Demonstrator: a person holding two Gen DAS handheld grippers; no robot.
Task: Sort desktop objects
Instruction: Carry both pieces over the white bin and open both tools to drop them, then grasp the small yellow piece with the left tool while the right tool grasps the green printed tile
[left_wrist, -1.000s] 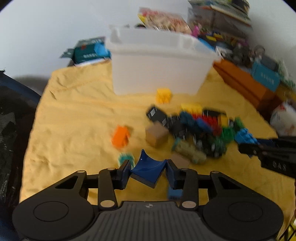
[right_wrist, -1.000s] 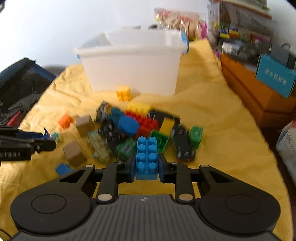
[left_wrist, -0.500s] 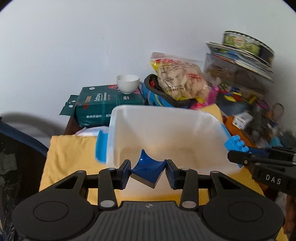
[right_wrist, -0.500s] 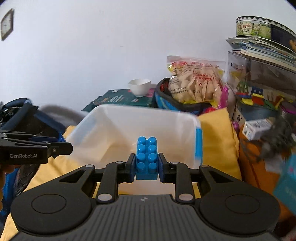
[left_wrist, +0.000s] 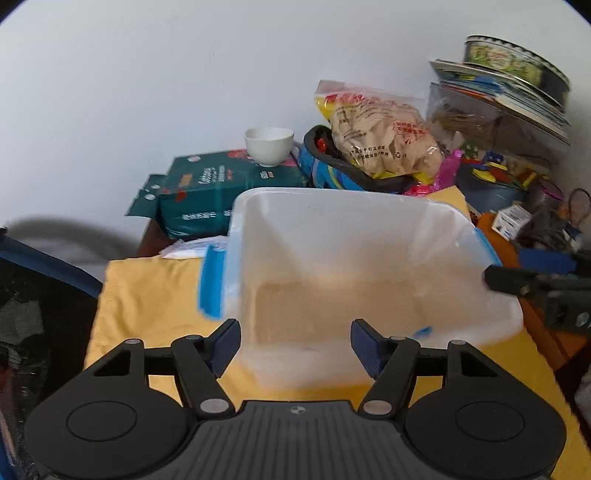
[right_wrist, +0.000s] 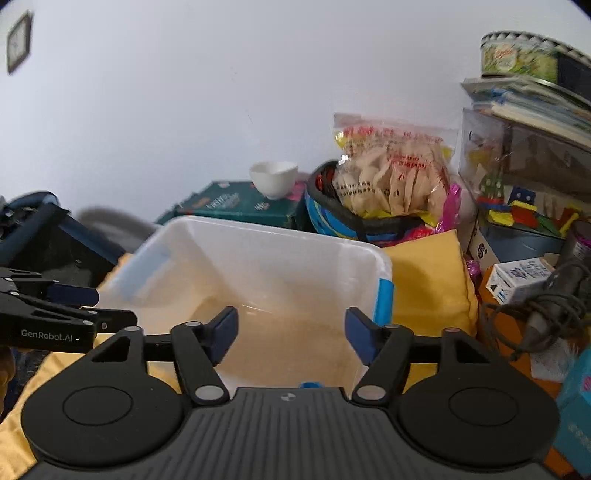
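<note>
A translucent white bin (left_wrist: 332, 194) with blue side latches stands on the yellow cloth, and both grippers hover over its near rim. My left gripper (left_wrist: 295, 345) has its jaws opening, and nothing is between its blue pads. My right gripper (right_wrist: 291, 334) is also opening and holds nothing. A bit of blue brick (right_wrist: 310, 384) shows low in the bin (right_wrist: 277, 229), just above the right gripper's body. A small blue patch (left_wrist: 423, 330) lies near the bin's floor. Each gripper shows in the other's view: the right gripper (left_wrist: 506, 267) at the right edge, the left gripper (right_wrist: 110, 306) at the left.
Behind the bin are a green box (left_wrist: 221, 184) with a white cup (left_wrist: 269, 146) on it and a snack bag (left_wrist: 380, 136) in a black basket. Books and a tin (left_wrist: 517, 59) are stacked at the right. A dark bag (left_wrist: 33, 302) lies left of the yellow cloth (left_wrist: 147, 295).
Both grippers rose from the pile of blocks to above the bin. Since then both have opened; the blue curved piece and the blue brick have left their jaws.
</note>
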